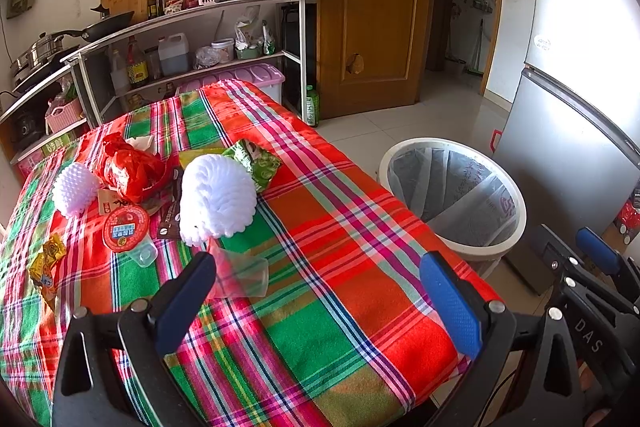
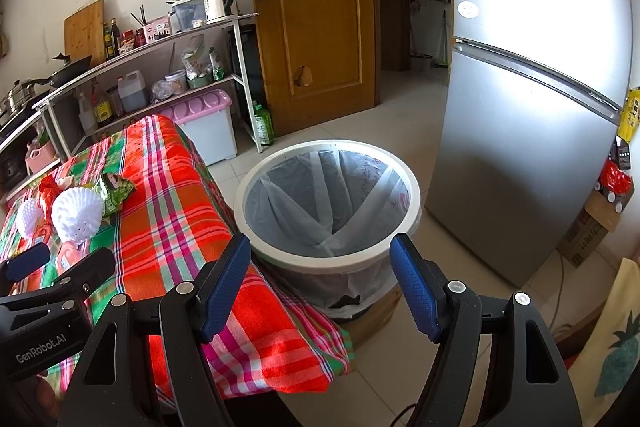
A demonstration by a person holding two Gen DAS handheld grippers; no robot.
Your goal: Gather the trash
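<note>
Table (image 1: 360,267) under a woven plaid cloth, red, green and pink checks. Trash clustered toward its far left corner: two white foam fruit nets, ribbed and domed, the larger (image 1: 216,199) nearer the middle, the smaller (image 1: 74,189) by the left edge; a crumpled red plastic bag (image 1: 128,167) between them; a green snack wrapper (image 1: 256,163) just behind the larger net; a round red foil lid (image 1: 126,229) with a blue label, print too small to read; a yellow wrapper (image 1: 46,263) at the left edge; a clear plastic cup (image 1: 244,277) lying on its side nearest the near edge.

Round white bin (image 2: 332,251) on the floor off the table's right edge, lined with a thin translucent bag, beside a grey fridge (image 2: 520,147).

Writing: "GenRobot.AI" on one gripper body, "DAS" on the other.

Left gripper (image 1: 320,299): blue ribbed pads wide apart, holding nothing, above the cloth; left pad just beside the cup. Right gripper (image 2: 320,283): pads wide apart, empty, poised before the bin's rim
</note>
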